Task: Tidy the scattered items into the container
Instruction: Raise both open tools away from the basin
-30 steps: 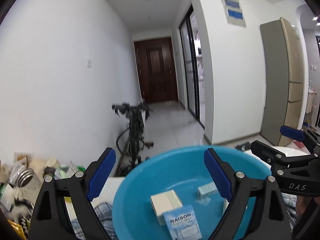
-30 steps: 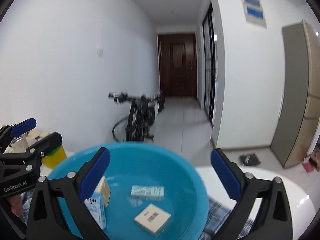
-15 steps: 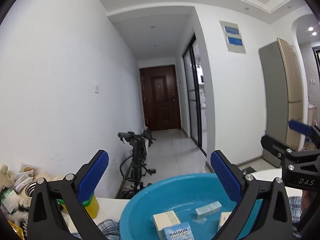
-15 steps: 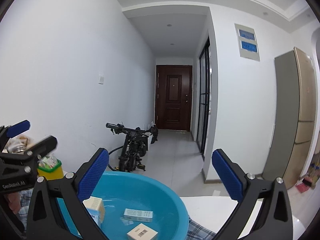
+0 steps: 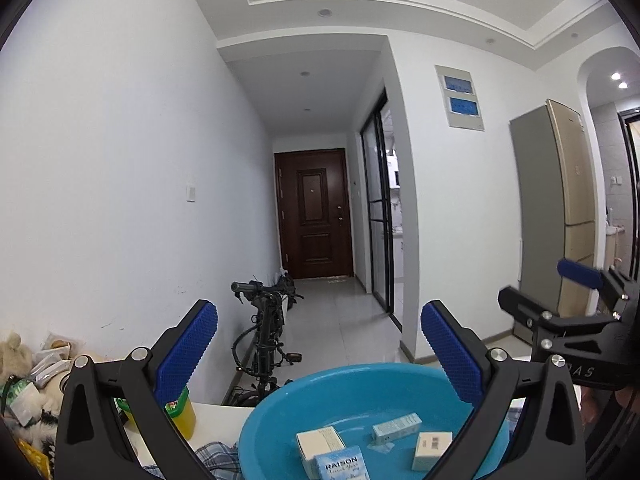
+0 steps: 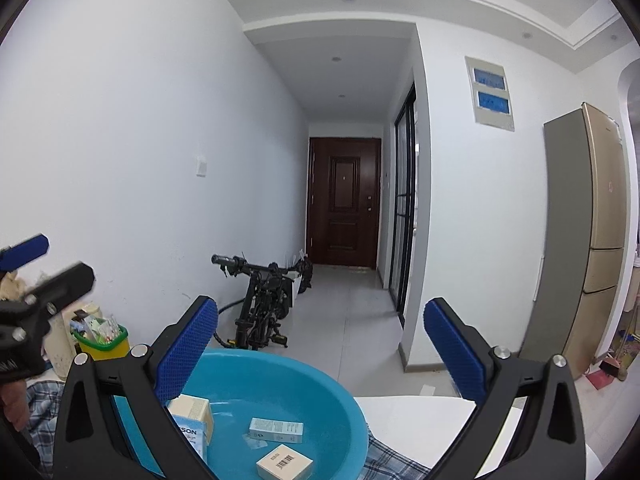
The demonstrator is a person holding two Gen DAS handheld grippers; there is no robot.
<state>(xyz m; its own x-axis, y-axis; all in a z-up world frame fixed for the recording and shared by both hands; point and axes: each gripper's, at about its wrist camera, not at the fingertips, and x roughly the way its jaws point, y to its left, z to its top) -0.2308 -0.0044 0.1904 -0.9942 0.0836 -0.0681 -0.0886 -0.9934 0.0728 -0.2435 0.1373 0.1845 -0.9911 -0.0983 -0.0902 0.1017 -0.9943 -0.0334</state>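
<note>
1. A white-walled hallway runs back to a dark door [image 5: 315,216], with a folded bicycle [image 5: 264,336] parked along the wall; nearer, a white table [image 6: 420,420] carries a checked cloth [image 6: 384,460].
2. The blue basin [image 5: 360,384] sits on that cloth and holds four small boxes: a RAISON carton [image 5: 340,466], a tall cream box [image 5: 320,442], a slim pale-blue box [image 6: 276,429] lying flat, and a barcode box [image 6: 285,461]. They lie loose, probably dropped in.
3. I see no stray items on the table, so the tidying looks finished.
4. The left gripper [image 5: 319,340] has its jaws spread fully and holds nothing.
5. The right gripper [image 6: 321,340] is likewise wide apart and empty.
6. Both point level, side by side above the basin's near edge.
</note>
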